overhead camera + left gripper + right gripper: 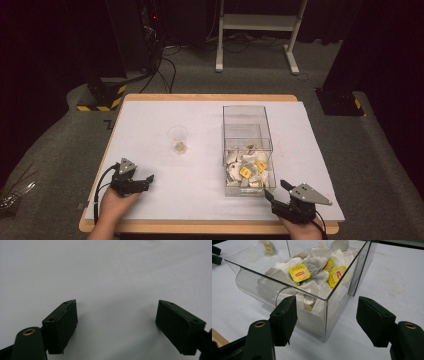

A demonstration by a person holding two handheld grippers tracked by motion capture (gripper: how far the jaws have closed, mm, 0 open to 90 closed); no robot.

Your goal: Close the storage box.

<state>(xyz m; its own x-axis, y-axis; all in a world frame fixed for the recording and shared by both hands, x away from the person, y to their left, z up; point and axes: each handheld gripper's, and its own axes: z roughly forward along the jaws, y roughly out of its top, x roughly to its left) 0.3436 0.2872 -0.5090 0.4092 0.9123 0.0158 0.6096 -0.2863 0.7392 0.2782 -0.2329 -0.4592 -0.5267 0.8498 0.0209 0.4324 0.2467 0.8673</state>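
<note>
I'm seeing a clear, glossy plastic box holding crinkled white paper tea bags with shiny yellow tags. The tabletop is looking matt white, its edge bare wood; the gripper pads are looking matt black.

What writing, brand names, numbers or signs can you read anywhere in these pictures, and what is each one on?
Nothing can be read with certainty.
Yellow tags on the tea bags in the clear box: a red-orange logo with print, too blurred to read.
Tag in the plastic cup: too small to read.
Black and yellow hazard stripes on a stand base on the floor: a warning pattern, no words.
</note>
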